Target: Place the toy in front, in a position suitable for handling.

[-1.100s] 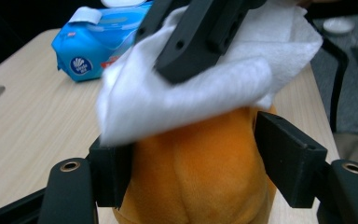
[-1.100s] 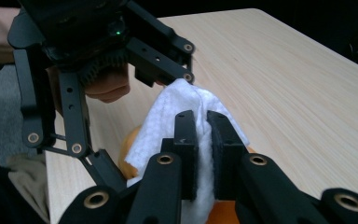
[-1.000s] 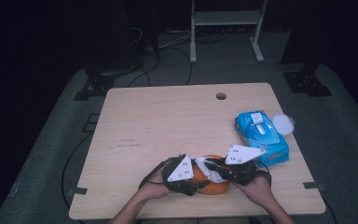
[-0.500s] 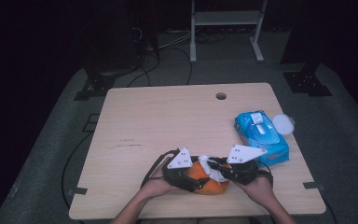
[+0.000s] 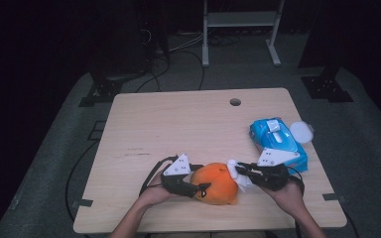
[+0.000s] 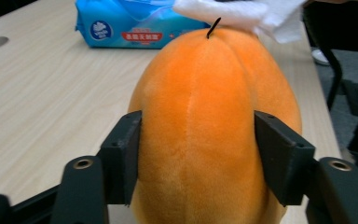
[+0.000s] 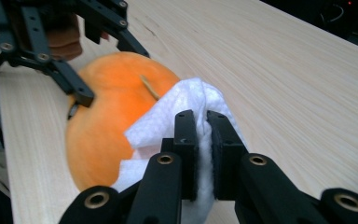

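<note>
An orange plush toy (image 5: pixel 218 183) lies near the table's front edge. My left gripper (image 5: pixel 198 187) grips it from the left. In the left gripper view both pads press into the orange plush toy's (image 6: pixel 205 116) sides, and the jaws have just been closing on it. My right gripper (image 5: pixel 238 171) is shut on a crumpled white wipe (image 5: pixel 239 177) that rests against the plush's right end. In the right gripper view, the right gripper (image 7: pixel 202 126) pinches the white wipe (image 7: pixel 168 121) flat between its pads, against the orange plush toy (image 7: pixel 107 116).
A blue pack of wipes (image 5: pixel 278 139) lies at the table's right edge, just beyond my right hand, with a round white lid (image 5: pixel 301 131) beside it. The wooden table (image 5: pixel 178 124) has a cable hole (image 5: pixel 235 102) near its far edge.
The right gripper has carried the wipe to the right across the plush to its right end. The left gripper has shifted a little to the left on the plush.
</note>
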`<state>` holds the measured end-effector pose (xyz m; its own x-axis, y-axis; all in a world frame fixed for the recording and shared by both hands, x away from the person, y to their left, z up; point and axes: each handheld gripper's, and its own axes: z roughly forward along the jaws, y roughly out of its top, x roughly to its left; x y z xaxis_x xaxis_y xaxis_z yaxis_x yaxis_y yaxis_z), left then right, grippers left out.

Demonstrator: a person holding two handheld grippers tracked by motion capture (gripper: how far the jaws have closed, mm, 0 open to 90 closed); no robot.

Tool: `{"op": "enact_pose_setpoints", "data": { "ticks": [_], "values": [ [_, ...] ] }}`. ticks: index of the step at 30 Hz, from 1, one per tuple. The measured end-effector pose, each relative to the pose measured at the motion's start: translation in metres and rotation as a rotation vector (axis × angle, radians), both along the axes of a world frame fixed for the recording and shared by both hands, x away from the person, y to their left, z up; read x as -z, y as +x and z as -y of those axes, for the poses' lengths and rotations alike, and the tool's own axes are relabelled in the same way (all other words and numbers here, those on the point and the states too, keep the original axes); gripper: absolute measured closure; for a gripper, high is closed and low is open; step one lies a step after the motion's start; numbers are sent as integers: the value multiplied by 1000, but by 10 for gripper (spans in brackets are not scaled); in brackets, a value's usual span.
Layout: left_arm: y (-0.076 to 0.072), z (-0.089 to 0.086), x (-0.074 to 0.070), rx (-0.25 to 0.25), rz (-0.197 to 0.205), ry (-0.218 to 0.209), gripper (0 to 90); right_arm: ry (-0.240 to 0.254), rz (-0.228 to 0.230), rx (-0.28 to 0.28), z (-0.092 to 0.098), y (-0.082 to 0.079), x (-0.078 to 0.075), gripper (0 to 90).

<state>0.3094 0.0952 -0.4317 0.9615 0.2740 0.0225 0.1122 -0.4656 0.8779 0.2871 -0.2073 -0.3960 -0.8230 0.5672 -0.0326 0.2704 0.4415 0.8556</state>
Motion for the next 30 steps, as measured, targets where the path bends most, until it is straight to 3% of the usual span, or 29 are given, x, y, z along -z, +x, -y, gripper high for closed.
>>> {"op": "enact_pose_setpoints", "data": {
  "ticks": [3,6,9,10,13,17,19,23,26,30],
  "values": [
    [1,6,-4,1,-31,-17,191,4,2,-21,-7,-3,-1,820],
    [3,13,-4,-1,-64,-24,121,17,15,-56,-20,-6,-3,820],
    [0,15,-2,9,-41,-17,168,3,29,-66,-26,-9,-5,820],
    [-1,15,-1,3,-19,-11,297,-18,37,-63,-27,-9,-4,820],
    [-3,12,-2,-20,20,7,367,-9,18,-45,-17,-5,-2,820],
    [0,7,-1,-40,-5,-1,373,-7,-12,-17,-4,-2,2,820],
    [5,1,1,-68,-46,-22,370,-7,-11,-22,-4,-3,3,820],
    [6,2,2,-70,-65,-27,349,-18,-1,-35,-11,-4,1,820],
    [4,3,2,-57,-54,-25,311,-8,-17,-44,-12,-3,3,812],
    [-1,6,1,-25,-4,-7,290,41,-75,-77,-9,2,5,770]
  ]
}}
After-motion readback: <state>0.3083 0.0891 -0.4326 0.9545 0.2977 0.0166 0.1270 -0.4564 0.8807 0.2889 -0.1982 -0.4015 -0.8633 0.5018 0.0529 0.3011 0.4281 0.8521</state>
